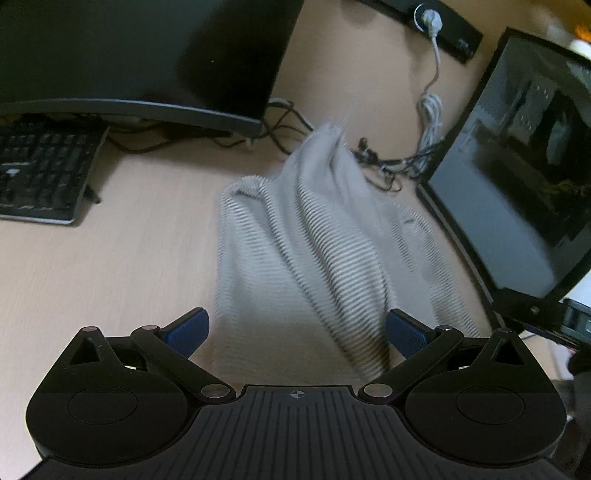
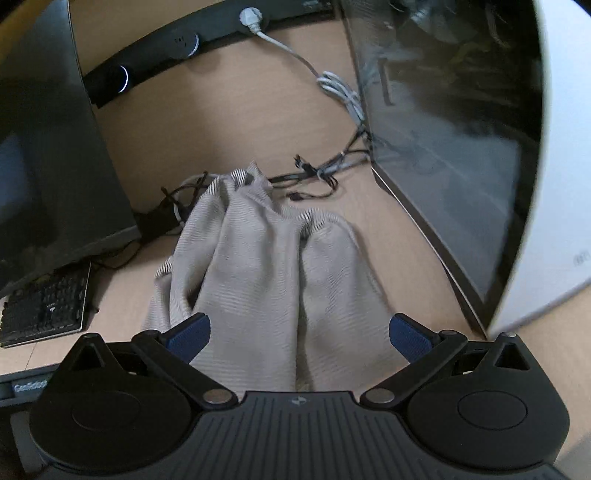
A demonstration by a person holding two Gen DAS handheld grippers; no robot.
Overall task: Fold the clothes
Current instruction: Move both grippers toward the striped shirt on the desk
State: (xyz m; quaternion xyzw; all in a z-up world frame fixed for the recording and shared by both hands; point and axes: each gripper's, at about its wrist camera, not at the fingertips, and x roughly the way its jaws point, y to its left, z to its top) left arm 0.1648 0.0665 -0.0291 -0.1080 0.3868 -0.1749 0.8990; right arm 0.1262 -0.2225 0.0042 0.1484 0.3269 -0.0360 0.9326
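A grey ribbed garment [image 1: 314, 240] lies bunched on a light wooden desk [image 1: 110, 277], between two dark monitors; its far end rises into a peak close to a tangle of cables [image 1: 391, 162], and its near end runs down between the fingers of both tools. In the left wrist view the left gripper [image 1: 298, 330] has its blue pads [image 1: 188, 328] spread wide; the cloth passes between them, nearer the right pad, and neither pad presses on it; the picture is blurred along the fabric. In the right wrist view the right gripper [image 2: 299, 332] is likewise spread, with the garment [image 2: 266, 266] filling the gap between its pads [image 2: 190, 332]; the left pad sits just at the cloth's edge, the right pad stands apart from it; whether the left pad touches cannot be told.

A black keyboard [image 1: 40, 173] lies at the far left under the left monitor [image 1: 140, 55]; the right monitor [image 1: 517, 166] stands tilted at the right, its screen dark and reflective. A black power strip [image 1: 443, 26] runs along the far edge of the desk, and a white cord [image 1: 432, 107] comes down from it in a coil to the cables. In the right wrist view the same strip [image 2: 147, 70] shows a lit ring.
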